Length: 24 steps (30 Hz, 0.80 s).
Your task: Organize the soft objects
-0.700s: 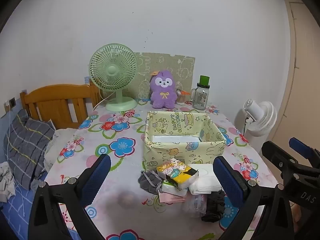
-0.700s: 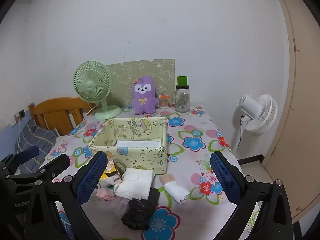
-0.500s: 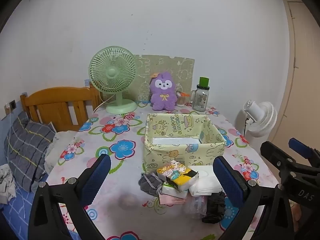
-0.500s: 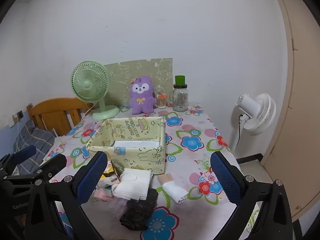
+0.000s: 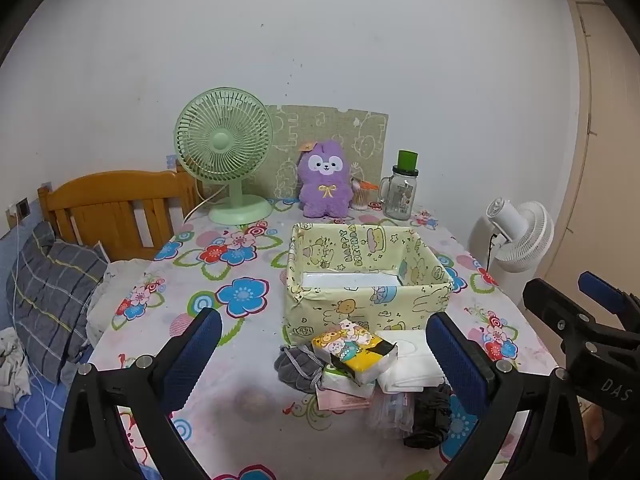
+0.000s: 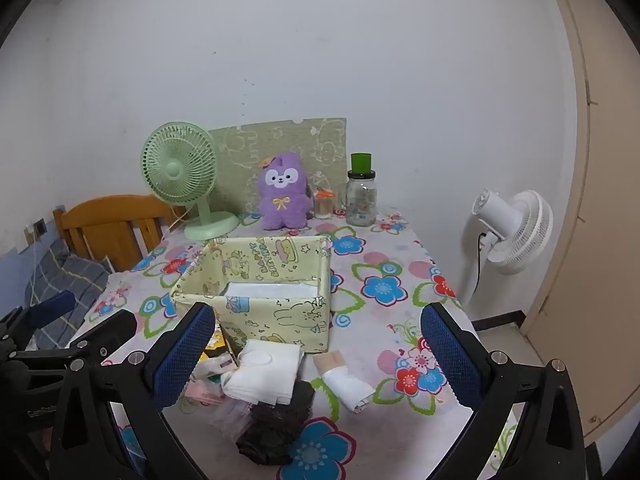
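A yellow-green cartoon-print box (image 5: 366,280) (image 6: 260,292) stands mid-table with a white flat item inside. In front of it lies a pile: a yellow tissue pack (image 5: 354,350), a grey cloth (image 5: 298,364), folded white cloth (image 5: 408,364) (image 6: 264,372), a black cloth (image 6: 276,428) (image 5: 430,420), and a white-and-tan sock (image 6: 344,380). My left gripper (image 5: 320,360) is open and empty above the pile. My right gripper (image 6: 316,356) is open and empty, also above the pile.
At the table's back stand a green fan (image 5: 226,152), a purple plush (image 5: 324,184) and a glass jar with a green lid (image 5: 402,192). A white floor fan (image 6: 508,232) is to the right, a wooden bed headboard (image 5: 112,204) to the left.
Both grippers have drawn back and up slightly from the table; the objects look a little smaller. Nothing on the table has moved.
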Motion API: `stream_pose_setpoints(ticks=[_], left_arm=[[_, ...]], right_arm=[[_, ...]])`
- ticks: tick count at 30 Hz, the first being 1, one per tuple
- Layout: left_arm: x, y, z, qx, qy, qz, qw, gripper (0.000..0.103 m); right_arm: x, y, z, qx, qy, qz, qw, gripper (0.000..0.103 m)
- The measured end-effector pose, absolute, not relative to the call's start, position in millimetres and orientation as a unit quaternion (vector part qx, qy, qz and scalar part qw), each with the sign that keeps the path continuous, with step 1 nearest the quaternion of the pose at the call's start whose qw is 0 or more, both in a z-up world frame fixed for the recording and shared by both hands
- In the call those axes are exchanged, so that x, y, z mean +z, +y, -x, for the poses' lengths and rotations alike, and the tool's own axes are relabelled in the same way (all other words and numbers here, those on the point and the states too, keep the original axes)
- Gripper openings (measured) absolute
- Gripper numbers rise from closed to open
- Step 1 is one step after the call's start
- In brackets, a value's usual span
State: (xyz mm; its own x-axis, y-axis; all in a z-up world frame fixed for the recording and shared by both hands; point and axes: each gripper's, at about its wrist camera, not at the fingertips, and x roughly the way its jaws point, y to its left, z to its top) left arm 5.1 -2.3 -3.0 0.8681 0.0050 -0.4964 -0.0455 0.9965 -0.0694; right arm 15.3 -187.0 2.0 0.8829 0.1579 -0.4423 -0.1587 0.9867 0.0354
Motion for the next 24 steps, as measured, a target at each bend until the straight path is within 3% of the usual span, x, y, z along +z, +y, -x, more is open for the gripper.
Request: stream_pose_setpoints(ticks=[24], left_arm=[[-7.1,-6.2,-8.2,0.013,0.258,0.038,0.965,0.103]], right_arm=[[2.4,-186.8,-15.1,0.090,0.226,-0.001,0.970,0.103]])
